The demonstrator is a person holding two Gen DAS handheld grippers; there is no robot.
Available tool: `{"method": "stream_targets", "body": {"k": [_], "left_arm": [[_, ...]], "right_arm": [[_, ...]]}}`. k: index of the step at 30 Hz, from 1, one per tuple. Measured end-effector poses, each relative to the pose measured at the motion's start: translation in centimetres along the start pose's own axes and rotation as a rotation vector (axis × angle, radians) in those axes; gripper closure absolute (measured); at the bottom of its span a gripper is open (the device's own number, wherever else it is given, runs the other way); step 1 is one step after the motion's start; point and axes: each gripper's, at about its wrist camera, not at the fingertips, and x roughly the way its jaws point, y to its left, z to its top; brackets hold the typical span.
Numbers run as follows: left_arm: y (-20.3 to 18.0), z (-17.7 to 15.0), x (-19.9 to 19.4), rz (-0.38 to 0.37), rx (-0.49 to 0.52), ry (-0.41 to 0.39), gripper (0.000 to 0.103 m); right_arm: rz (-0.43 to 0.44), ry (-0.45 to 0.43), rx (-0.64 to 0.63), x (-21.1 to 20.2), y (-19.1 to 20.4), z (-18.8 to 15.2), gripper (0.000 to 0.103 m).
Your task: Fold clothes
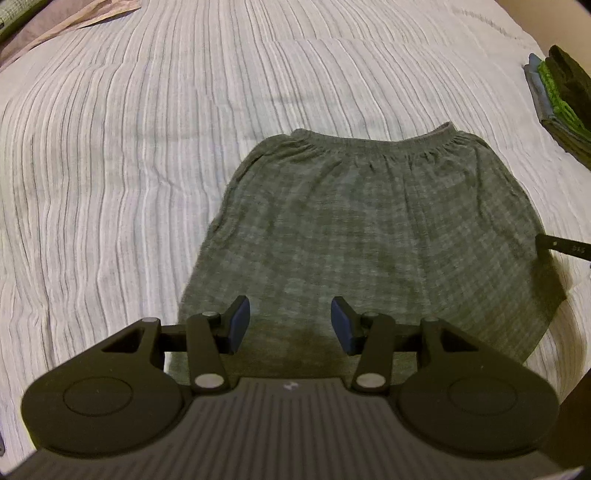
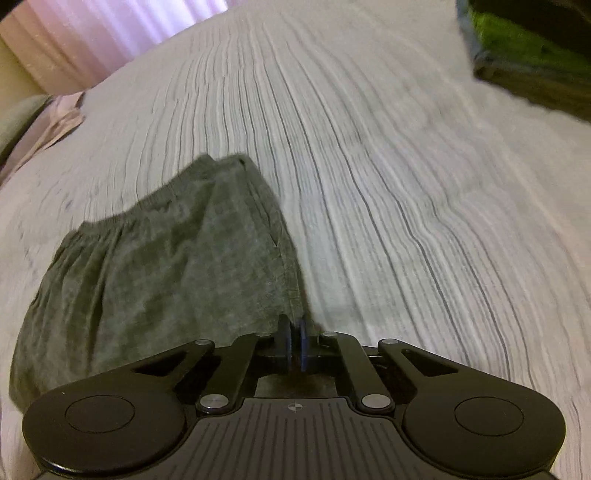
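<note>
A pair of grey shorts (image 1: 369, 229) lies flat on the white ribbed bedspread (image 1: 129, 166), waistband at the far side. My left gripper (image 1: 290, 326) is open and empty, just above the near hem of the shorts. My right gripper (image 2: 295, 343) is shut on the right edge of the shorts (image 2: 159, 266), near the hem. A finger of the right gripper (image 1: 565, 247) shows at the right edge of the left wrist view, at the side of the shorts.
A stack of folded clothes (image 1: 561, 99), dark, green and blue-grey, sits at the far right of the bed, also in the right wrist view (image 2: 528, 51). A pinkish cloth (image 1: 55, 22) lies at the far left corner. A pale curtain (image 2: 110, 26) hangs behind the bed.
</note>
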Motion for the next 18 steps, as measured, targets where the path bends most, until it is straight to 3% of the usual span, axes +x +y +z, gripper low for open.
{"method": "stream_targets", "body": {"k": [4,11,14,18], "left_arm": [[2.9,0.0,-0.6,-0.03,0.005,-0.012,0.059],[9.9,-0.6,-2.1,-0.051,-0.009,-0.024,0.059],[13.3,-1.0,-2.6,-0.044,-0.016,-0.018,0.059],[17.0,-1.7,-2.7,-0.052,-0.031,0.002,0.059]], "right_arm": [[-0.057,-0.059,-0.016,-2.8,6.9,0.1,0.101],[-0.071,-0.111,-0.19,-2.6,25.5,-0.4,0.101],[-0.011,-0.09,-0.229,-1.4,32.7,-1.6,0.1],[0.047,0.012,-0.263,2.1,40.3,-4.0,0.099]]}}
